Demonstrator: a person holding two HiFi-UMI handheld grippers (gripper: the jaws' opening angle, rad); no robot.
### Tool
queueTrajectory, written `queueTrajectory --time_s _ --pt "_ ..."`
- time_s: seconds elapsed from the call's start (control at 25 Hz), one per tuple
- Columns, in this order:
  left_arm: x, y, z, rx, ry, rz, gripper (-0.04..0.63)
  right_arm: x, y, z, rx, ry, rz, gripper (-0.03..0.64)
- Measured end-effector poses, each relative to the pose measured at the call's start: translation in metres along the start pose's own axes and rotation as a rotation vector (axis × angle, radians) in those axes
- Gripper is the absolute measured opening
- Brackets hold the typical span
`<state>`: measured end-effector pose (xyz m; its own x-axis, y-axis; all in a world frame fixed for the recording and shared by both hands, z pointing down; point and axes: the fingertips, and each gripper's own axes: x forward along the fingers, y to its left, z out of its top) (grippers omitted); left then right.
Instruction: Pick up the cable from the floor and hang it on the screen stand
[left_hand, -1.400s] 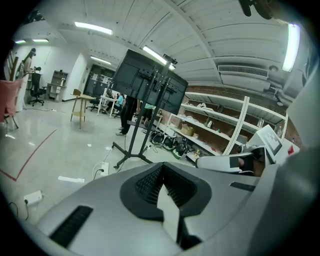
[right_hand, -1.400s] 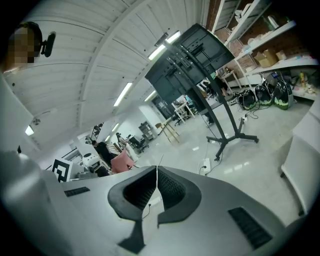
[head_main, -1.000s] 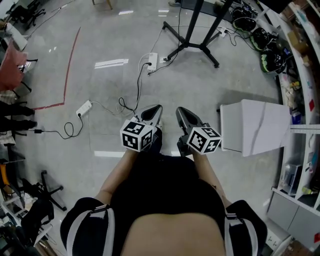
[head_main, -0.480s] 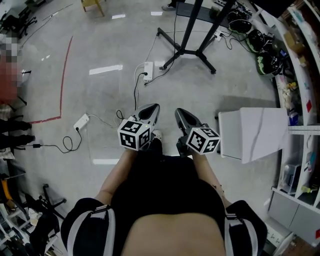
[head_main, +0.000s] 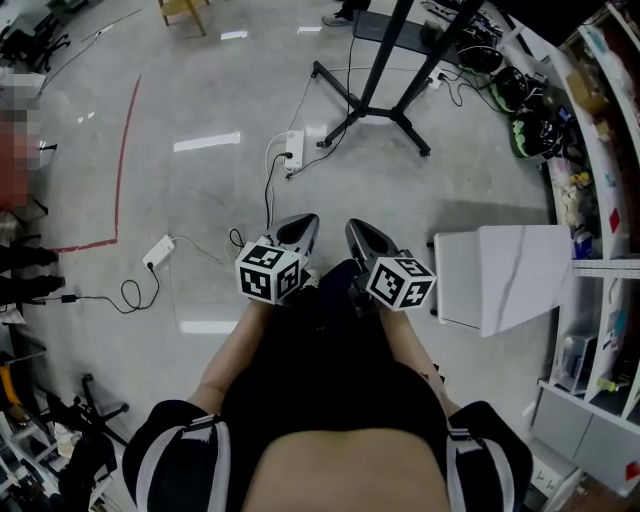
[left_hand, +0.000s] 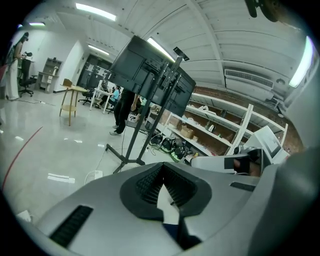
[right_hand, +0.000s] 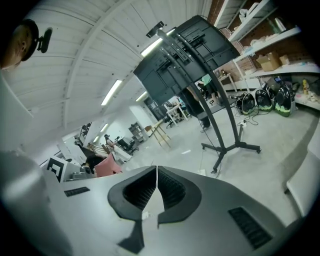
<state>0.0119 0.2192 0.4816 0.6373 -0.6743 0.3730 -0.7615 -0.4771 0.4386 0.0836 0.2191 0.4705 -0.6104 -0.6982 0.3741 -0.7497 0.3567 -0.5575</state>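
Note:
A thin black cable (head_main: 268, 192) runs across the floor from a white power strip (head_main: 294, 148) to a small loop (head_main: 237, 240) just left of my left gripper. The black screen stand (head_main: 375, 95) rises at the top of the head view. It also shows ahead in the left gripper view as a stand (left_hand: 134, 131) and in the right gripper view as a stand (right_hand: 222, 125). My left gripper (head_main: 303, 226) and right gripper (head_main: 355, 230) are held side by side above the floor. Both are shut with nothing between their jaws.
A second white power strip (head_main: 157, 251) with a black cord (head_main: 122, 296) lies at the left. A white table (head_main: 505, 275) stands close on the right, with shelves (head_main: 600, 170) and helmets (head_main: 535, 135) beyond. A red tape line (head_main: 120, 165) marks the floor. Black chair legs (head_main: 90, 410) sit lower left.
Both grippers and the person have moved forward toward the screen stand; the power strips and cable now sit nearer in the head view. The jaws stay shut.

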Motion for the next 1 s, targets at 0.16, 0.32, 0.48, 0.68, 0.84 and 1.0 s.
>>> queueTrajectory --time_s 0.16,0.32,0.48,0.68,0.84,1.0 --pt "-0.002 0.004 -0.002 -0.013 0.008 0.002 0.008 0.003 -0.005 0.004 -0.016 -0.005 -0.038 0.026" --pt "0.004 0.012 -0.003 -0.022 0.012 0.021 0.008 0.012 -0.012 0.009 -0.001 -0.011 -0.027 0.026" --pt "0.015 0.022 0.003 -0.034 0.012 0.041 0.008 0.024 -0.017 0.019 -0.016 0.000 -0.015 0.025" --pt "0.036 0.036 0.015 -0.036 0.015 0.051 0.008 0.043 -0.032 0.035 -0.051 0.014 -0.030 0.025" --pt "0.060 0.044 0.034 -0.037 0.015 0.057 0.008 0.058 -0.045 0.054 -0.058 0.025 -0.010 0.026" --pt "0.081 0.056 0.052 -0.037 0.012 0.068 0.008 0.076 -0.057 0.077 -0.048 0.013 0.005 0.026"
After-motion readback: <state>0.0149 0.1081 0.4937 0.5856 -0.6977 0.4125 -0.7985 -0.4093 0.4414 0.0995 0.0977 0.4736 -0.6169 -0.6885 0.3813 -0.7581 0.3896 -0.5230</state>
